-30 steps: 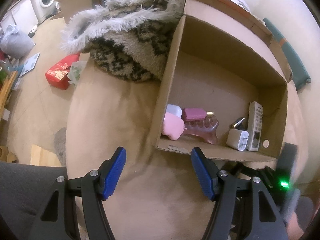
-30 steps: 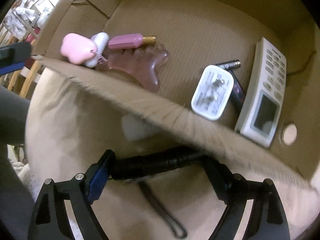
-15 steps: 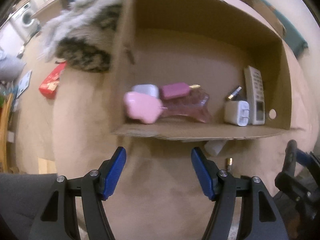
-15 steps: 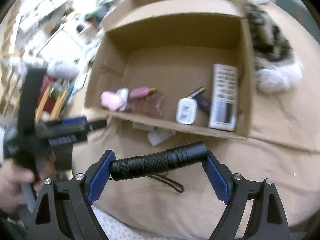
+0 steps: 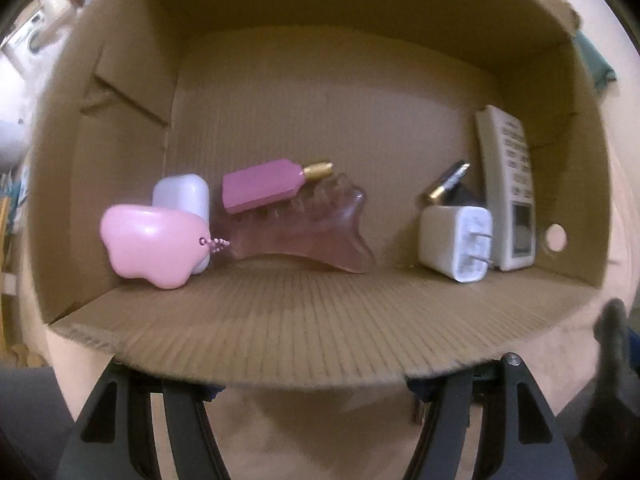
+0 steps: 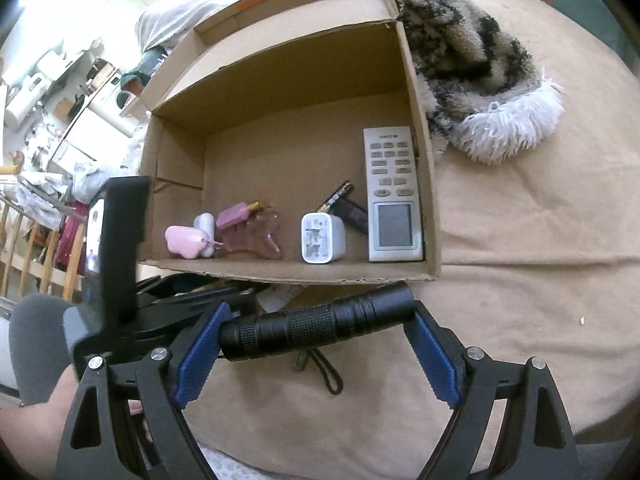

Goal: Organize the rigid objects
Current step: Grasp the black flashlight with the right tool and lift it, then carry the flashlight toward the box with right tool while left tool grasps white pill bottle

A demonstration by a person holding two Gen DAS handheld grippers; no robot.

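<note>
An open cardboard box [image 5: 280, 332] [image 6: 280, 92] lies on a beige bedspread. In it are a pink heart-shaped case [image 5: 152, 246], a white case [image 5: 184, 196], a pink bottle with a gold cap [image 5: 266, 184], a translucent pink comb [image 5: 304, 236], a white charger [image 5: 454, 242], a battery [image 5: 448, 184] and a white remote [image 5: 510, 192]. My right gripper [image 6: 316, 332] is shut on a black flashlight [image 6: 316, 326], held lengthwise above the bed in front of the box. My left gripper [image 5: 314, 390] stands spread at the box's front wall, which hides its fingertips.
A fuzzy patterned blanket [image 6: 472, 64] lies against the box's right side. The flashlight's strap [image 6: 328, 376] hangs down. A small white object [image 6: 276, 298] lies on the bedspread [image 6: 520, 280] under the box's front wall. A person's hand [image 6: 32, 432] is at the lower left.
The left gripper has dropped and closed in on the box, and its blue tips are now hidden under the front wall. The right gripper has lifted the flashlight off the bed and backed away.
</note>
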